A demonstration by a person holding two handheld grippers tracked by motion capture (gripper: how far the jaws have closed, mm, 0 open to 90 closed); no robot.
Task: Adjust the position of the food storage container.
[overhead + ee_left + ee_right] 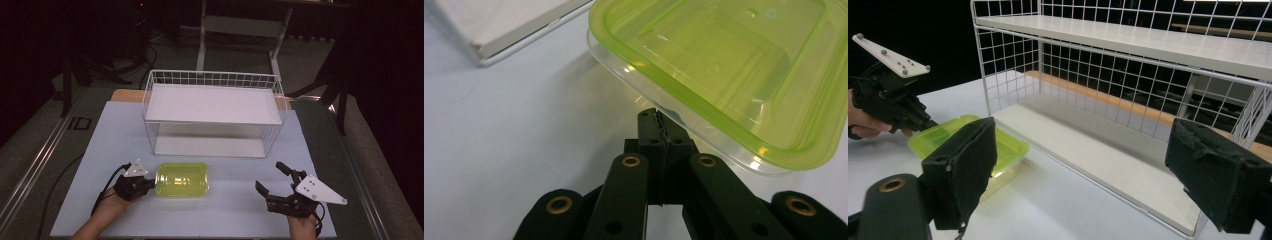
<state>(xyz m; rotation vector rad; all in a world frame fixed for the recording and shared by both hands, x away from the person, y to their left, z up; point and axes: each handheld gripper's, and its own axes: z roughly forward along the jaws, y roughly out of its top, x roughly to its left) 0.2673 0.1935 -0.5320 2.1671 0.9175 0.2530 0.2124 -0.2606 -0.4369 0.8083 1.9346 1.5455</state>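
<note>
Nudging the green-lidded container [182, 180] along the counter [100, 145] before the wire shelf rack [212, 112], you are pressing your closed, empty left hand-held gripper [146, 183] against its rim while your right hand-held gripper [272, 181] is waiting wide open.

Wire rack [212, 112] blocks table [240, 210] rear; bare btwn green-lidded box [182, 179] & right claw [270, 177].

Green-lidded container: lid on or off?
On. The green lid sits seated over the clear container, its rim overlapping the base all round. The shut left gripper meets the rim; a grip isn't clear.
</note>
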